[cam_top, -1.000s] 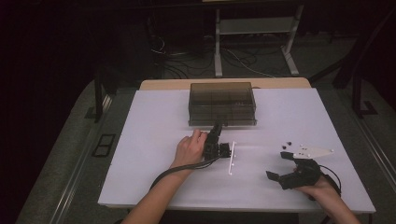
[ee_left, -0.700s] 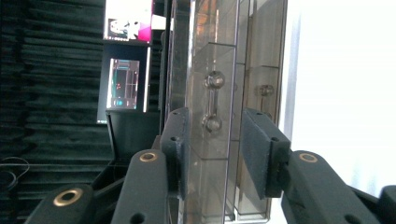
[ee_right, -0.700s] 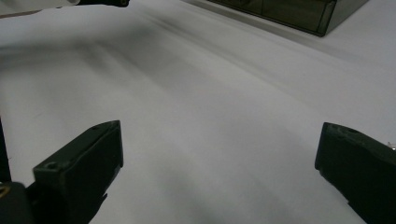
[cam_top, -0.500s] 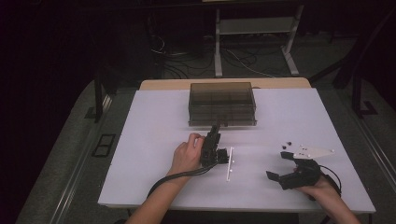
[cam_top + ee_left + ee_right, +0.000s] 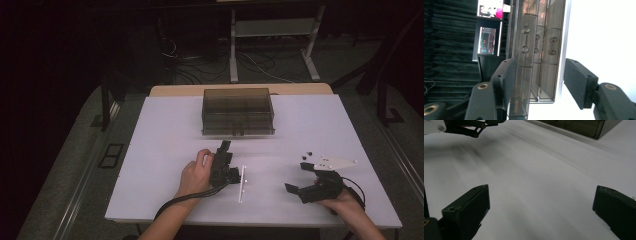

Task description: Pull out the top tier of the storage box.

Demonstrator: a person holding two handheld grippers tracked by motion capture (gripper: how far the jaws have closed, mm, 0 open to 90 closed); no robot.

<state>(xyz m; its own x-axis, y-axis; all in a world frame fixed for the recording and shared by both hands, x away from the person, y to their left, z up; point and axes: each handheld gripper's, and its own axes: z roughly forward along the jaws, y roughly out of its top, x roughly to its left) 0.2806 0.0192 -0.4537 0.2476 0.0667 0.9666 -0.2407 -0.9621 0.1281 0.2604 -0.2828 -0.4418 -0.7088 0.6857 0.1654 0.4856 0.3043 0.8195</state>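
Note:
A smoky see-through box (image 5: 238, 112) with inner compartments stands shut at the back middle of the white table (image 5: 160, 145). My left gripper (image 5: 224, 147) lies turned on its side just in front of the box, held by a hand, and points at it. In the left gripper view the box (image 5: 536, 50) looks rotated and stands beyond the gap of the left gripper (image 5: 540, 85), whose jaws are apart and hold nothing. Near the front right, my right gripper (image 5: 297, 178) faces left, open. In its own view the right gripper (image 5: 544, 212) has only bare table between its wide jaws.
The right gripper view has the box's corner (image 5: 579, 126) at top right and the left gripper's linkage (image 5: 466, 126) at top left. Behind the table stand a white frame (image 5: 272, 30) and floor cables (image 5: 260, 65). Lit screens (image 5: 487, 40) glow past the box.
My left hand and gripper have drawn back a little from the box, toward the near edge and slightly left. The right gripper has stayed where it was.

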